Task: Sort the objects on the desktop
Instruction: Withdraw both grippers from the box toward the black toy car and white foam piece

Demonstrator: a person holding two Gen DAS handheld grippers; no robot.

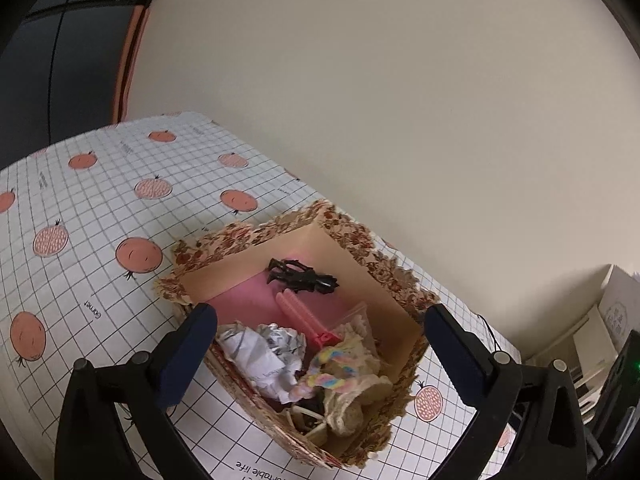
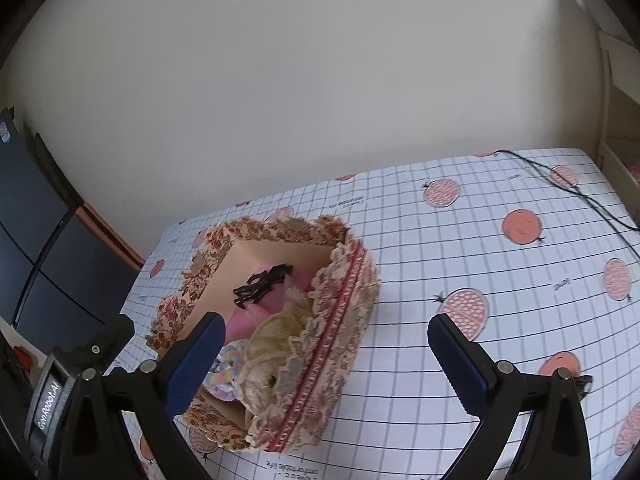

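Where the tabletop (image 1: 92, 216) meets the wall, a paper box (image 1: 396, 276) with floral edges sits near the back edge, its near wall partly hidden behind the grippers' fingers. The left gripper (image 1: 320, 356) hangs over it spread wide, gripping nothing; the right gripper (image 2: 326, 364) is likewise released and empty, straddling the box's right wall. Inside, crumpled paper (image 1: 260, 356) and lace scraps (image 1: 360, 392) fill the near end, hard to tell apart. A pink clip (image 1: 306, 320) lies lengthwise, pointing toward the far corner. A black claw clip (image 1: 302, 274) lies crosswise by the back wall.
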